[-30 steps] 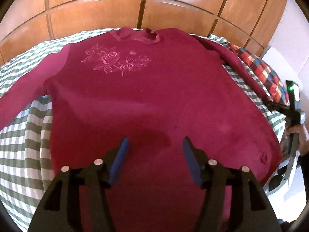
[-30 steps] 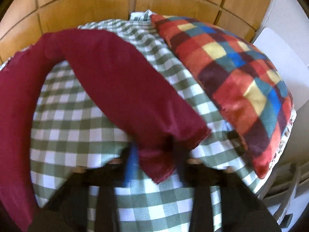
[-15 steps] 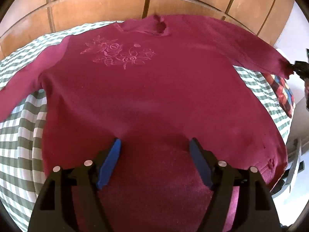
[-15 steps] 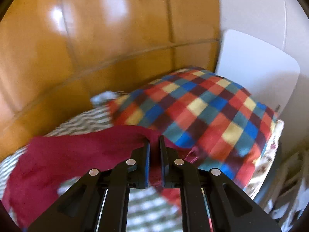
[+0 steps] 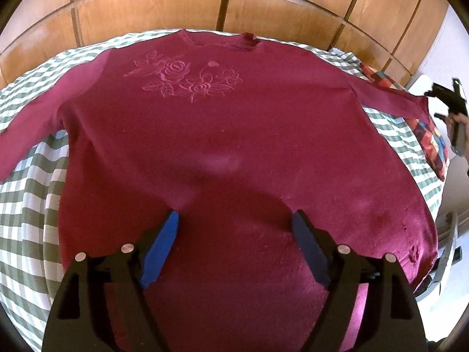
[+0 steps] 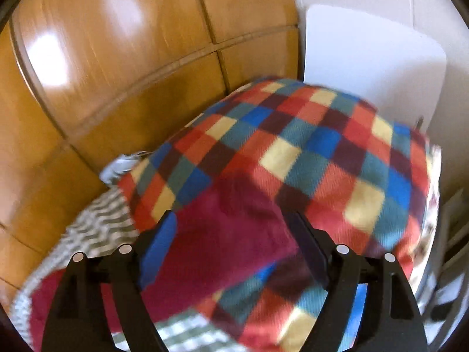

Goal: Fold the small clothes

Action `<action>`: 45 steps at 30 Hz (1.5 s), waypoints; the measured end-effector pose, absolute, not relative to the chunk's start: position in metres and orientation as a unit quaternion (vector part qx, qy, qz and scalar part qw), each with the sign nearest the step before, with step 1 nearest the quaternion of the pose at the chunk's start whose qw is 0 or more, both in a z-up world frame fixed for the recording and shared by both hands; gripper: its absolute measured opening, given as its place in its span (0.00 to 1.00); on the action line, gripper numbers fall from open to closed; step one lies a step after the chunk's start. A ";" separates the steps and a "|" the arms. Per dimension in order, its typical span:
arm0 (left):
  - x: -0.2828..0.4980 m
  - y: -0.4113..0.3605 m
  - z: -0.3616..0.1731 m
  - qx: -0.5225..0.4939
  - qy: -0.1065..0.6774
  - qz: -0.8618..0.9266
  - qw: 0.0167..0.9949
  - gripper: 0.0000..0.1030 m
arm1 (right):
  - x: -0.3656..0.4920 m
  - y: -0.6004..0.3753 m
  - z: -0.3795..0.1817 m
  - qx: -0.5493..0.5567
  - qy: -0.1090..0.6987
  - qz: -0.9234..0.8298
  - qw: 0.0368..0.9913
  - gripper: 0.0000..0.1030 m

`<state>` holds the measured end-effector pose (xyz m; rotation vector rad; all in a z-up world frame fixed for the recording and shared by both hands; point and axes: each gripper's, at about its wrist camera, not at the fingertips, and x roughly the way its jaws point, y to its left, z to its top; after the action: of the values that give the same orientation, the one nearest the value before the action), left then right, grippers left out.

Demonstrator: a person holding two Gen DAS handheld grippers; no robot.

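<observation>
A maroon sweater (image 5: 222, 135) with embroidered roses lies spread face up on the green-checked bed cover (image 5: 26, 193). My left gripper (image 5: 234, 214) hovers over its lower middle; the jaws are opening, with only flat cloth beneath them and nothing pinched. The sweater's right sleeve (image 5: 387, 99) stretches out to the right, where my right gripper (image 5: 448, 99) shows small in a hand. In the right wrist view my right gripper (image 6: 231, 214) has its jaws opening wide, and the sleeve cuff (image 6: 228, 234) lies loose between them on the plaid pillow (image 6: 307, 146).
Wooden panels (image 5: 176, 6) close off the far side of the bed. A white board (image 6: 366, 67) stands behind the pillow. Metal bars (image 5: 448, 246) stick out at the bed's right edge. The left sleeve (image 5: 32, 123) runs off toward the left.
The right gripper carried the sleeve cuff out to the right and up onto the plaid pillow, then opened and let it go. The left gripper's jaws spread wider. The sweater now lies flatter.
</observation>
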<state>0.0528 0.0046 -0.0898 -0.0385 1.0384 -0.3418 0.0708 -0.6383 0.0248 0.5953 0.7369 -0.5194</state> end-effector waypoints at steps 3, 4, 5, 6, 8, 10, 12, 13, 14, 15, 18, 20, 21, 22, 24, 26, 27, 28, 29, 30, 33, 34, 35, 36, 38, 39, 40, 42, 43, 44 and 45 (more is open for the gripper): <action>0.053 0.003 -0.091 -0.014 0.492 -0.166 0.855 0.81 | 0.037 -0.630 0.002 0.356 0.351 -0.198 0.843 0.77; 0.053 0.002 -0.091 -0.013 0.492 -0.166 0.855 0.82 | 0.033 -0.628 -0.006 0.367 0.356 -0.188 0.839 0.73; 0.053 0.001 -0.091 -0.012 0.491 -0.167 0.855 0.82 | 0.031 -0.624 -0.014 0.376 0.362 -0.181 0.834 0.72; 0.054 0.000 -0.092 -0.010 0.492 -0.166 0.855 0.83 | 0.033 -0.622 -0.023 0.380 0.365 -0.181 0.831 0.72; 0.054 -0.002 -0.092 -0.003 0.492 -0.165 0.855 0.85 | 0.039 -0.620 -0.030 0.380 0.359 -0.190 0.831 0.71; 0.054 -0.004 -0.092 0.003 0.492 -0.165 0.855 0.85 | 0.050 -0.624 -0.031 0.395 0.345 -0.190 0.830 0.61; 0.052 -0.004 -0.091 0.004 0.491 -0.164 0.855 0.85 | 0.064 -0.626 -0.029 0.393 0.345 -0.195 0.830 0.50; 0.051 -0.004 -0.091 0.004 0.491 -0.164 0.855 0.85 | 0.073 -0.627 -0.027 0.380 0.351 -0.206 0.831 0.33; 0.050 -0.004 -0.091 0.005 0.491 -0.165 0.855 0.85 | 0.077 -0.628 -0.025 0.367 0.357 -0.219 0.831 0.23; 0.047 -0.004 -0.091 0.009 0.491 -0.168 0.855 0.85 | 0.080 -0.630 -0.025 0.355 0.363 -0.233 0.830 0.09; 0.040 -0.005 -0.092 0.028 0.490 -0.175 0.854 0.85 | 0.076 -0.641 -0.017 0.340 0.358 -0.280 0.823 0.03; 0.037 -0.001 -0.091 0.023 0.491 -0.180 0.852 0.85 | 0.075 -0.642 -0.012 0.344 0.355 -0.280 0.823 0.03; 0.037 0.001 -0.090 0.019 0.492 -0.181 0.852 0.85 | 0.075 -0.638 -0.007 0.339 0.355 -0.277 0.826 0.03; 0.037 0.002 -0.089 0.015 0.493 -0.182 0.851 0.84 | 0.076 -0.631 -0.001 0.324 0.355 -0.273 0.833 0.03; 0.039 0.005 -0.086 0.001 0.496 -0.182 0.849 0.84 | 0.080 -0.618 0.010 0.299 0.353 -0.261 0.847 0.03; 0.042 0.008 -0.084 -0.014 0.496 -0.181 0.849 0.84 | 0.087 -0.605 0.016 0.277 0.354 -0.257 0.855 0.02; 0.042 0.009 -0.082 -0.020 0.494 -0.179 0.850 0.84 | 0.089 -0.604 0.019 0.275 0.354 -0.256 0.856 0.02; 0.041 0.011 -0.082 -0.023 0.493 -0.178 0.851 0.84 | 0.087 -0.606 0.021 0.278 0.354 -0.255 0.856 0.02; 0.041 0.013 -0.081 -0.027 0.490 -0.176 0.853 0.84 | 0.088 -0.606 0.021 0.280 0.354 -0.254 0.856 0.02; 0.039 0.015 -0.081 -0.030 0.489 -0.174 0.854 0.84 | 0.086 -0.605 0.022 0.286 0.351 -0.250 0.856 0.02; 0.036 0.024 -0.082 -0.038 0.490 -0.171 0.854 0.84 | 0.070 -0.608 0.034 0.318 0.333 -0.216 0.861 0.02; 0.036 0.027 -0.083 -0.041 0.490 -0.171 0.854 0.84 | 0.070 -0.603 0.039 0.321 0.329 -0.205 0.864 0.02; 0.036 0.029 -0.082 -0.044 0.489 -0.171 0.854 0.84 | 0.069 -0.600 0.044 0.324 0.325 -0.190 0.868 0.02; 0.036 0.030 -0.082 -0.048 0.489 -0.171 0.854 0.84 | 0.071 -0.592 0.051 0.327 0.321 -0.167 0.873 0.02; 0.039 0.034 -0.081 -0.059 0.488 -0.171 0.854 0.84 | 0.080 -0.572 0.064 0.317 0.317 -0.134 0.884 0.02; 0.042 0.036 -0.080 -0.070 0.488 -0.171 0.853 0.84 | 0.084 -0.562 0.068 0.312 0.316 -0.121 0.888 0.02; 0.043 0.037 -0.079 -0.078 0.487 -0.171 0.853 0.84 | 0.093 -0.546 0.074 0.306 0.315 -0.098 0.893 0.02; 0.048 0.040 -0.076 -0.100 0.484 -0.167 0.853 0.84 | 0.110 -0.514 0.084 0.296 0.314 -0.056 0.900 0.02; 0.050 0.042 -0.074 -0.110 0.482 -0.166 0.853 0.84 | 0.122 -0.492 0.089 0.289 0.313 -0.030 0.904 0.02; 0.052 0.044 -0.073 -0.117 0.481 -0.167 0.853 0.84 | 0.133 -0.467 0.093 0.282 0.315 -0.003 0.906 0.02; 0.054 0.046 -0.072 -0.123 0.480 -0.166 0.853 0.84 | 0.145 -0.442 0.095 0.275 0.317 0.027 0.907 0.00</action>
<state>0.0543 0.0456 -0.0719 -0.2580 1.0103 -0.3497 0.1446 -0.4416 0.0954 0.5679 0.6536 0.0566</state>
